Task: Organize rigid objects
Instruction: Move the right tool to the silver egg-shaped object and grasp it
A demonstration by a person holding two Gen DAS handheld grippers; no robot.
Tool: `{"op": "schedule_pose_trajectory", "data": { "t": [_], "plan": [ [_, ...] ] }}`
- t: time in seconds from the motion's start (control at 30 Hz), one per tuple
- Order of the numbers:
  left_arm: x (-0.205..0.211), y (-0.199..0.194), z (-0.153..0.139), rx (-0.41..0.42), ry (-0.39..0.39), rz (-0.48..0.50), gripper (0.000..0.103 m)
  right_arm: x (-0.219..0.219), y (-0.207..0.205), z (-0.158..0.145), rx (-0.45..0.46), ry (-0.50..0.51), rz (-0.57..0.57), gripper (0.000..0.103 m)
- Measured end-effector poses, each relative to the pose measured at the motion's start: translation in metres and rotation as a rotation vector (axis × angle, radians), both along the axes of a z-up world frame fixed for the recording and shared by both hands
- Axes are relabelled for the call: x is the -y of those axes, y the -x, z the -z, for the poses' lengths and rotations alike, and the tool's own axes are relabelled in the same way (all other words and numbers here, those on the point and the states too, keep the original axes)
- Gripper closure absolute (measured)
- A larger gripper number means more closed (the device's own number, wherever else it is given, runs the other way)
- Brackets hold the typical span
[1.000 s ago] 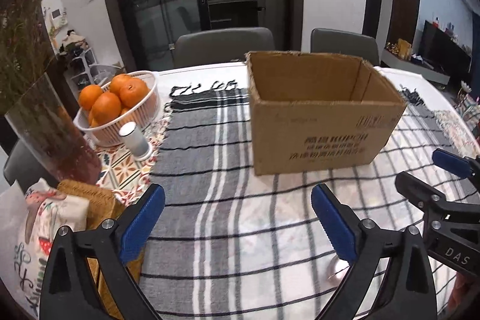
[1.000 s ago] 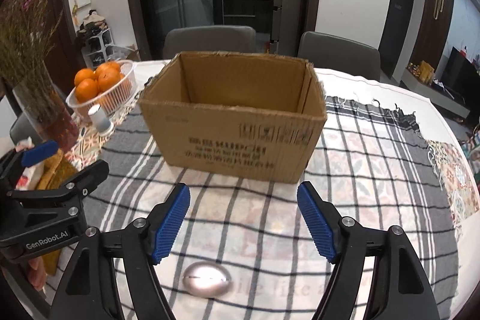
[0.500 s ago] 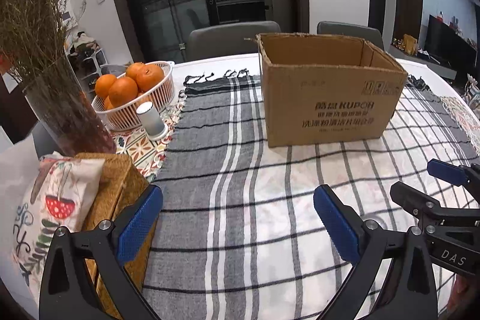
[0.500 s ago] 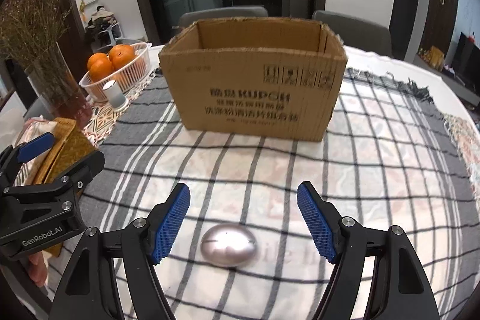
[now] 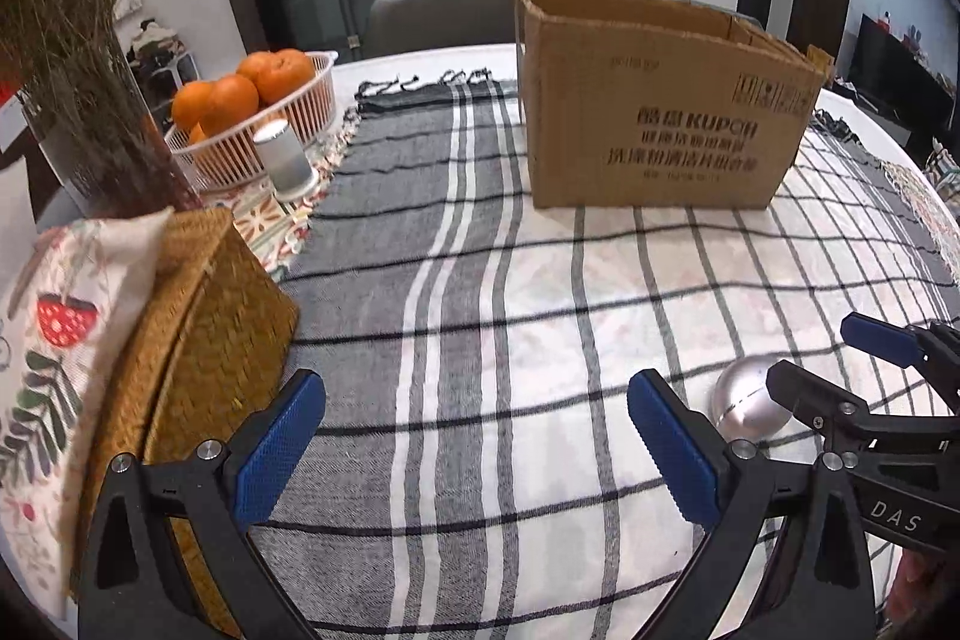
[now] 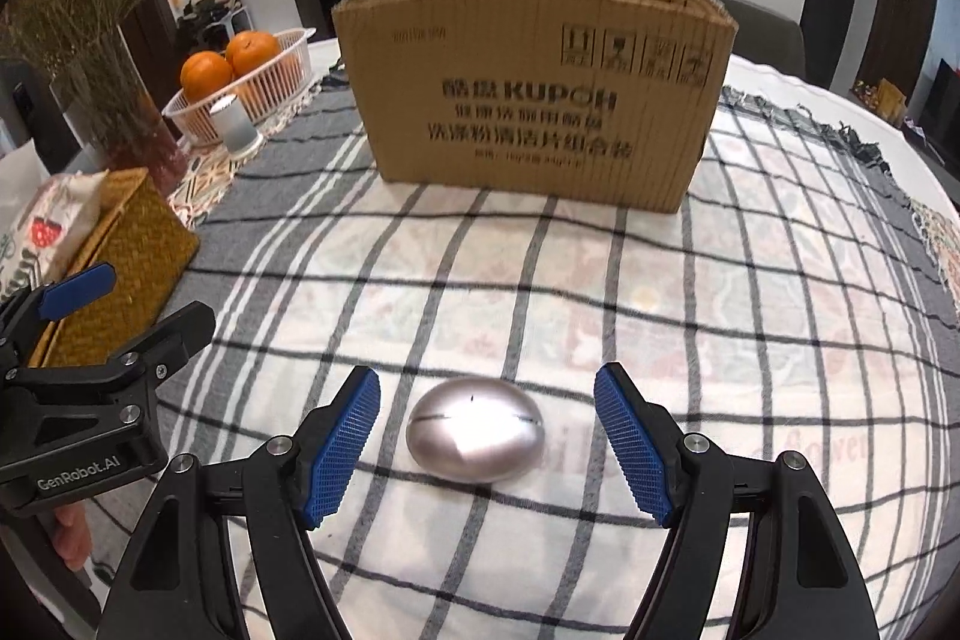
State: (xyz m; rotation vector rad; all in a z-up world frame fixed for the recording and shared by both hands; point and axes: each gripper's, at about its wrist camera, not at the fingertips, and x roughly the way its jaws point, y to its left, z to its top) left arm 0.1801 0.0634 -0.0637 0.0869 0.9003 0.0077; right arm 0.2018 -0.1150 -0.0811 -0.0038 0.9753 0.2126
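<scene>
The right gripper point(image 6: 487, 436) has its jaws released, spread wide, and the metal egg point(image 6: 475, 437) lies between them on the cloth point(image 6: 600, 292), touching neither pad. The left gripper point(image 5: 477, 451) also has released jaws, with only cloth between them; it hovers just left of the egg point(image 5: 750, 409). The box point(image 6: 534, 91) stands upright and open-topped behind the egg, well apart from it, on the same cloth. Left of the egg, near the bench edge, is a wicker case point(image 6: 117, 256) with a printed pouch point(image 6: 45, 226) on it. Farther back, left of the box, a white basket point(image 6: 252, 85) holds oranges point(image 6: 207, 73), with a small white cylinder point(image 6: 234, 127) just before it and a vase point(image 5: 114, 154) of dried stems beside it.
</scene>
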Motion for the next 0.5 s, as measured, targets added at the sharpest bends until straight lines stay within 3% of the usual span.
{"op": "schedule_pose_trajectory", "data": {
  "t": [0.5],
  "plan": [
    [-0.003,-0.002,0.029,-0.068,-0.008,0.006,0.0,-0.004,-0.004,0.036,-0.09,0.004,-0.022,0.028]
  ]
}}
